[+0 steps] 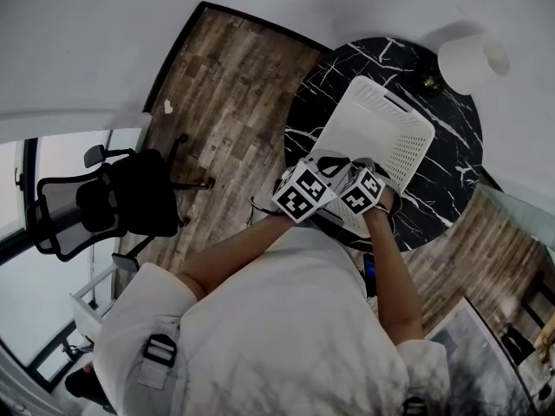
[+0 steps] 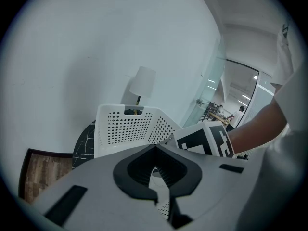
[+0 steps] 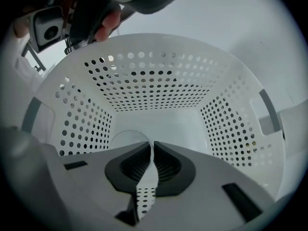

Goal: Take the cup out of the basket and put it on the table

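Right gripper view: the jaws of the right gripper [image 3: 152, 147] are nearly closed, pinching the thin rim of the cup [image 3: 124, 137], deep inside the white basket [image 3: 159, 81]. The left gripper [image 2: 155, 150] has its jaws nearly closed on nothing, just above the basket. The basket sits on the black counter [image 1: 438, 193].

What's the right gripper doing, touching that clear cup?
Touching. In the right gripper view, the right gripper has its fingers closed on the rim of the cup.

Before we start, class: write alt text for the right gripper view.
The right claw points down into a white perforated basket, apparently pinching the rim of a clear cup on the basket floor.
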Demonstrator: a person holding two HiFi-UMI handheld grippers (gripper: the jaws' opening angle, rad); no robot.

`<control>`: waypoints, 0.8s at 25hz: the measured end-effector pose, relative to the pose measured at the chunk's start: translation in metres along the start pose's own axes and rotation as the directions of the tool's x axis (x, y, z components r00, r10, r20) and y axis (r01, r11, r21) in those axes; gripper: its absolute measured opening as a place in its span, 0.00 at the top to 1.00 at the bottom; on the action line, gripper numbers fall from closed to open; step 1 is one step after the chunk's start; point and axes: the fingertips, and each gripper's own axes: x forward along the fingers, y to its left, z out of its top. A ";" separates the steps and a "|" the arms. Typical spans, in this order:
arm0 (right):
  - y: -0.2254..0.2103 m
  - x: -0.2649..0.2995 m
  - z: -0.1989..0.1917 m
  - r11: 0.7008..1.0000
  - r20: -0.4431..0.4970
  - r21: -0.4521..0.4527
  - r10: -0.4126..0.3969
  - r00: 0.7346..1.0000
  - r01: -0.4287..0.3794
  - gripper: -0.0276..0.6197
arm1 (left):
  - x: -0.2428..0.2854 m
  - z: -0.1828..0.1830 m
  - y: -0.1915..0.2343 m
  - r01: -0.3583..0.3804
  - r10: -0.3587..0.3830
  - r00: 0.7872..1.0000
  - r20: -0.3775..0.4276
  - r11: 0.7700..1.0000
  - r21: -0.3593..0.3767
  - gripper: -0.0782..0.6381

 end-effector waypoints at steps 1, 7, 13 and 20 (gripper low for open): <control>0.000 -0.001 0.000 1.000 0.002 0.000 -0.001 1.000 0.001 0.92 | 0.000 -0.001 0.000 0.000 0.000 1.000 -0.002 1.000 -0.001 0.88; -0.002 -0.011 0.006 1.000 0.016 -0.004 -0.008 1.000 0.008 0.92 | -0.002 -0.001 0.000 -0.004 0.004 1.000 -0.004 1.000 0.001 0.88; -0.004 -0.024 0.014 1.000 0.039 -0.002 -0.018 0.999 0.018 0.92 | -0.006 0.002 -0.002 -0.008 0.008 1.000 0.006 1.000 0.004 0.88; -0.007 -0.043 0.020 0.999 0.066 0.004 -0.035 0.997 0.035 0.92 | -0.008 0.002 -0.006 0.000 0.000 1.000 0.005 1.000 -0.004 0.88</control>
